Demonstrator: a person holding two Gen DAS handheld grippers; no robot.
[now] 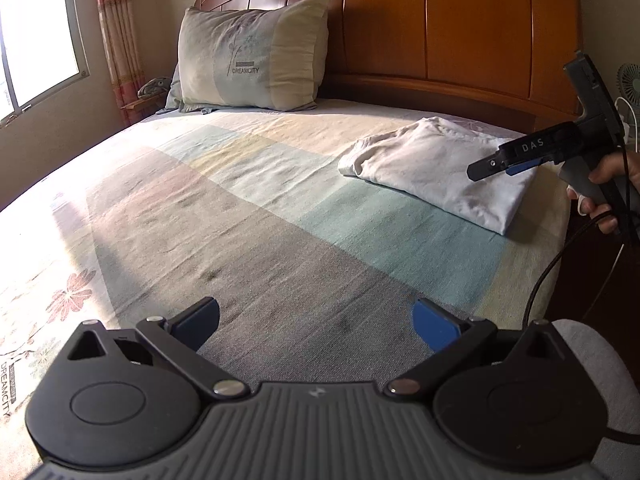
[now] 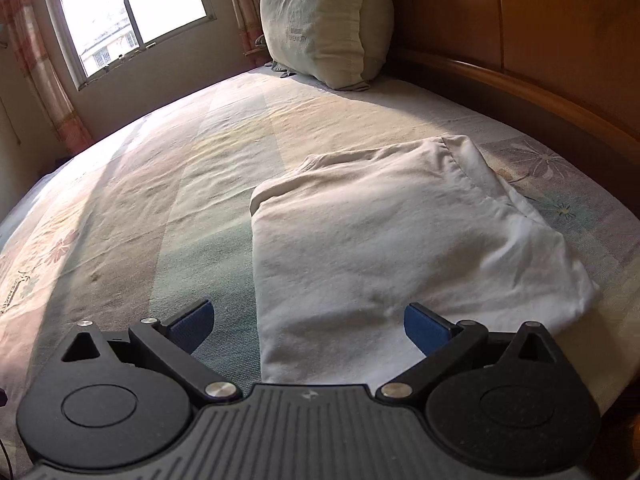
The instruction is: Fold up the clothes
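Both jaws are seen spread wide apart, with nothing held between them. On the left gripper, 2 blue pads are held above bare bedsheet. Its counterpart, the right gripper, is poised just over the near edge of a folded white garment, which is laid near the bed's right edge, by the wooden headboard. A pillow is propped against that headboard.

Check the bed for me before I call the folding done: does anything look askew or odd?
Nothing serious. The white garment lies folded near the headboard, both grippers open and clear of it. Its far edge is slightly uneven, with a seamed flap sticking out past the bundle. The pillow stands upright against the headboard.
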